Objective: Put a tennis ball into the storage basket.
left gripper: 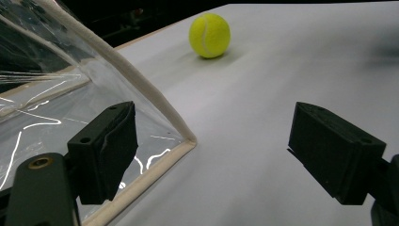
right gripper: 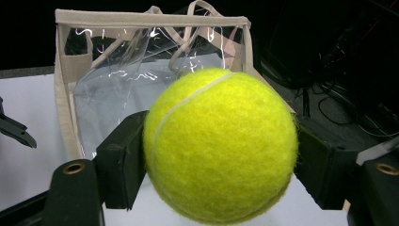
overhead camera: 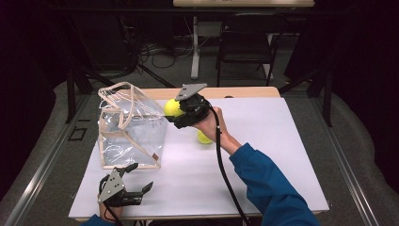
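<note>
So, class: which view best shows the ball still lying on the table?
The left gripper view: the loose ball lies whole and sharp on the table. The high view shows it small, partly behind the right hand.

Dark room beyond the white table (overhead camera: 282,155). Grey carpet (overhead camera: 42,141) underneath, black folding chair (overhead camera: 247,42) past the far edge, white desk leg (overhead camera: 194,47), tangled cables (overhead camera: 160,52) on the floor.

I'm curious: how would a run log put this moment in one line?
right gripper: shut on ball, by bag | left gripper: open, empty | second ball: on table
</note>
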